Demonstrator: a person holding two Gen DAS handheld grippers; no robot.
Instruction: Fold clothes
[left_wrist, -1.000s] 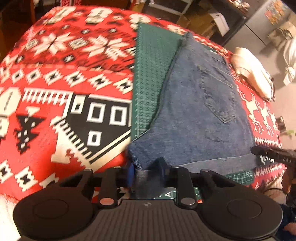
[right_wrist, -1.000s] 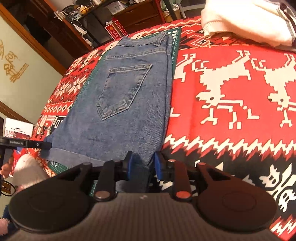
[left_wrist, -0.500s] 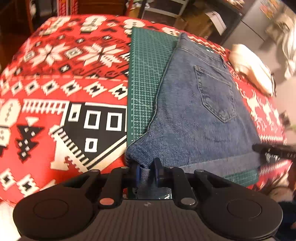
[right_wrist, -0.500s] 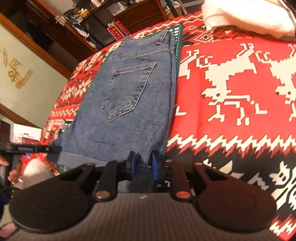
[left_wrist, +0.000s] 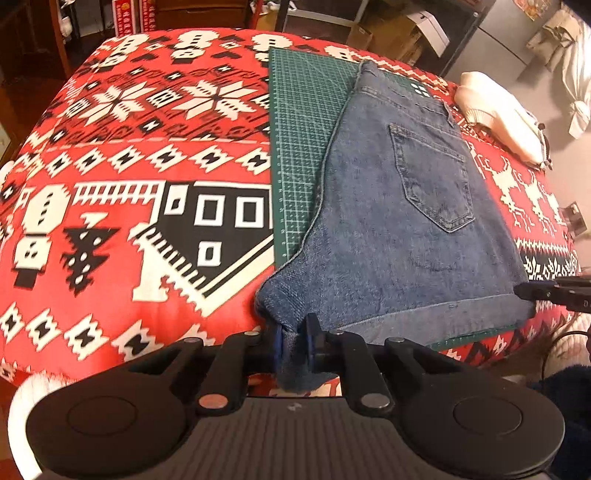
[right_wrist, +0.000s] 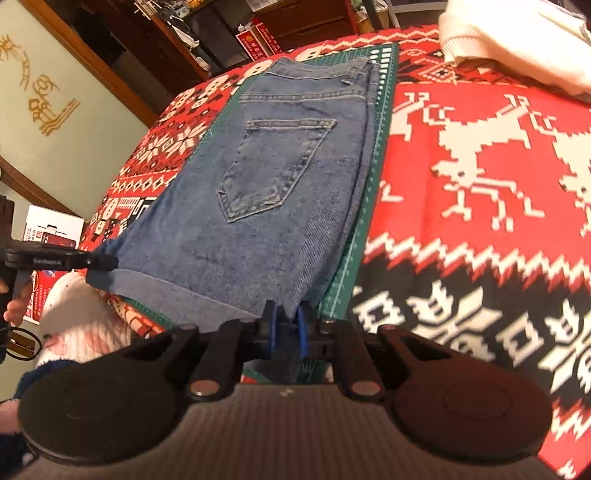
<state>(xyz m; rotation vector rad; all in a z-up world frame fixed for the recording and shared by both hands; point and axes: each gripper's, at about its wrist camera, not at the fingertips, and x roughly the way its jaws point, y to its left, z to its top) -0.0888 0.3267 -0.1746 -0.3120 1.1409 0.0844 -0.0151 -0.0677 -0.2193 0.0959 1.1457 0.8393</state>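
Note:
Blue denim shorts (left_wrist: 399, 229), folded in half with a back pocket up, lie on a green cutting mat (left_wrist: 303, 122). My left gripper (left_wrist: 295, 341) is shut on the near left hem corner of the shorts. My right gripper (right_wrist: 286, 328) is shut on the near right hem corner; the shorts (right_wrist: 258, 199) stretch away from it over the mat (right_wrist: 373, 192). Each gripper's tip shows at the edge of the other's view.
A red, white and black patterned blanket (left_wrist: 122, 177) covers the surface. A cream folded garment (left_wrist: 498, 110) lies at the far right, also in the right wrist view (right_wrist: 517, 40). Shelves and boxes stand behind.
Both grippers have closed on the hem corners of the shorts and the near edge has lifted slightly. Both views have risen a little.

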